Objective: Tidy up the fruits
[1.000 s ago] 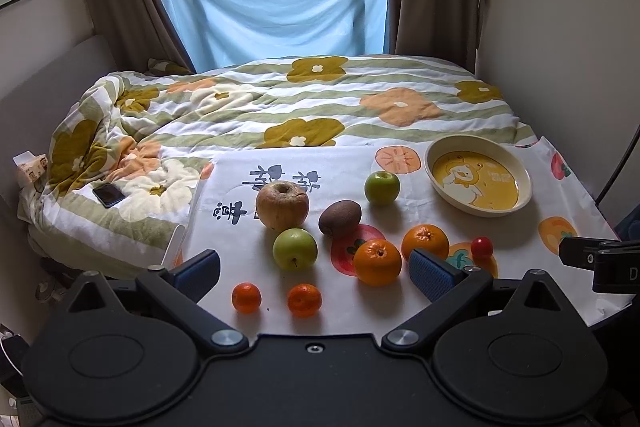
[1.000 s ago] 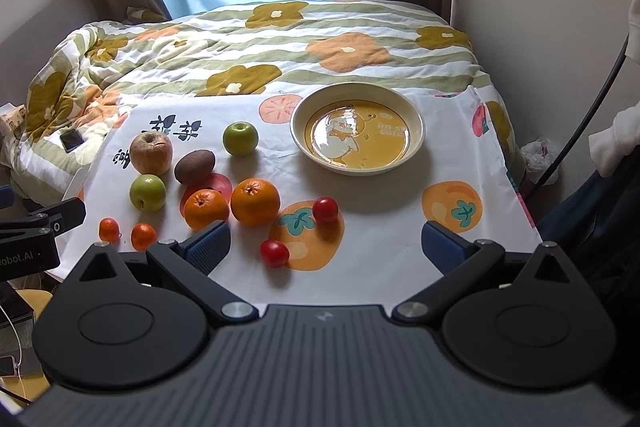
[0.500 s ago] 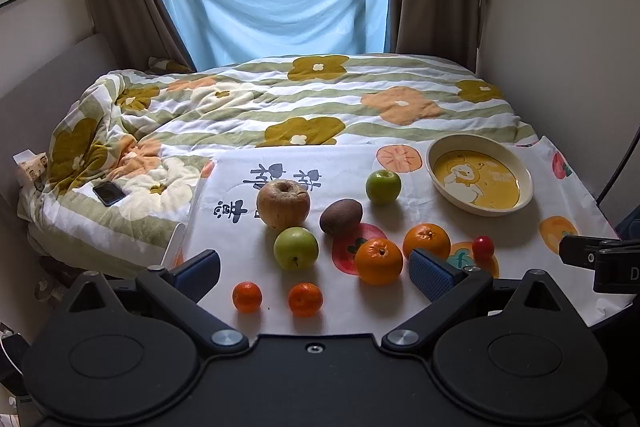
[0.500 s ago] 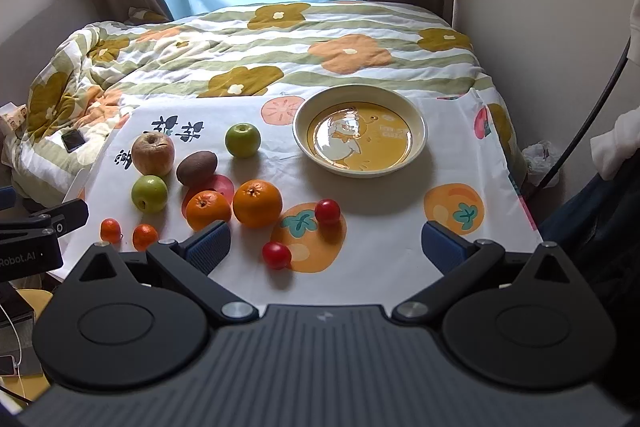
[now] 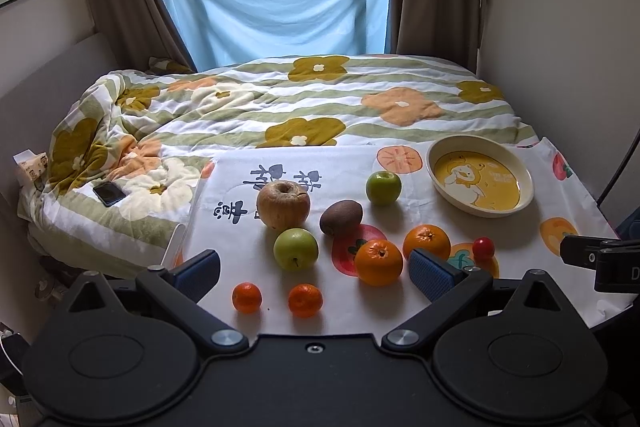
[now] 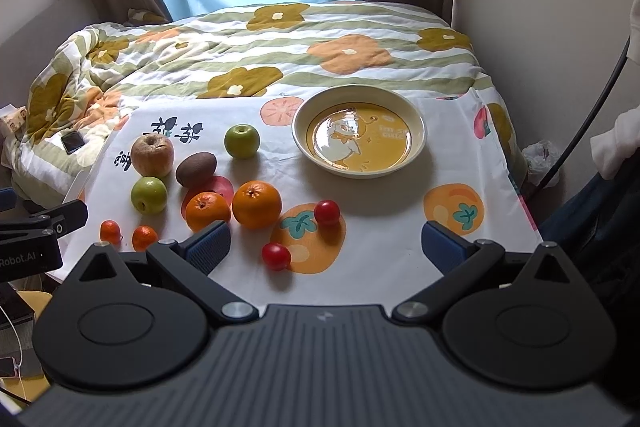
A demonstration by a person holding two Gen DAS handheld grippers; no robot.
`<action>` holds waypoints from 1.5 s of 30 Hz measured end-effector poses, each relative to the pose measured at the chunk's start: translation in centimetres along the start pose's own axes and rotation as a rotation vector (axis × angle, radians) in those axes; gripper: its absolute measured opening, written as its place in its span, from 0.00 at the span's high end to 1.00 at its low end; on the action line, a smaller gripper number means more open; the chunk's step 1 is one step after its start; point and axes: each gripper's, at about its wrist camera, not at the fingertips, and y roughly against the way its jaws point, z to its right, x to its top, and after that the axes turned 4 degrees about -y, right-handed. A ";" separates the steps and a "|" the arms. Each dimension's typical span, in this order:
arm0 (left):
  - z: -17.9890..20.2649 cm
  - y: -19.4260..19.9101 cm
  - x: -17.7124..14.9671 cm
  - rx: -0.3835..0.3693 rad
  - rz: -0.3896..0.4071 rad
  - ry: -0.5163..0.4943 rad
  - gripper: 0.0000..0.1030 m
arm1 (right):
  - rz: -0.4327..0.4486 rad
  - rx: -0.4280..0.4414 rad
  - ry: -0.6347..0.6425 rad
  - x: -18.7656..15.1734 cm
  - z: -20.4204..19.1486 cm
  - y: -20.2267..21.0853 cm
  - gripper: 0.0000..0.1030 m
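Note:
Fruit lies on a printed white cloth (image 6: 384,227): a wrinkled red apple (image 5: 283,203), two green apples (image 5: 296,249) (image 5: 383,187), a kiwi (image 5: 341,217), two oranges (image 5: 378,262) (image 5: 426,241), two small tangerines (image 5: 247,297) (image 5: 305,300) and two cherry tomatoes (image 6: 327,212) (image 6: 276,256). An empty yellow bowl (image 6: 358,135) stands at the back right. My left gripper (image 5: 316,269) is open and empty above the near left fruit. My right gripper (image 6: 325,247) is open and empty above the tomatoes.
A bed with a flowered quilt (image 5: 280,107) lies behind the cloth, with a phone (image 5: 109,193) on its left side. A wall (image 6: 540,27) is close on the right. A white bag (image 6: 542,163) sits on the floor at the right.
Both grippers have shifted slightly; the fruit looks a little lower and to the right in both views. Nothing on the cloth has moved.

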 end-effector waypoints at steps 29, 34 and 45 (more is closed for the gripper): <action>-8.2 -6.0 -5.6 0.090 -0.018 -0.027 0.02 | -0.070 0.229 0.068 -3.4 -7.0 -9.5 0.00; -10.0 -8.8 -6.3 -0.014 -0.014 -0.156 0.04 | -0.089 0.251 0.014 -4.5 -9.7 -11.9 0.00; -11.2 -15.0 -7.0 -0.220 -0.044 -0.400 0.17 | -0.142 0.237 -0.097 -5.2 -14.4 -15.2 0.00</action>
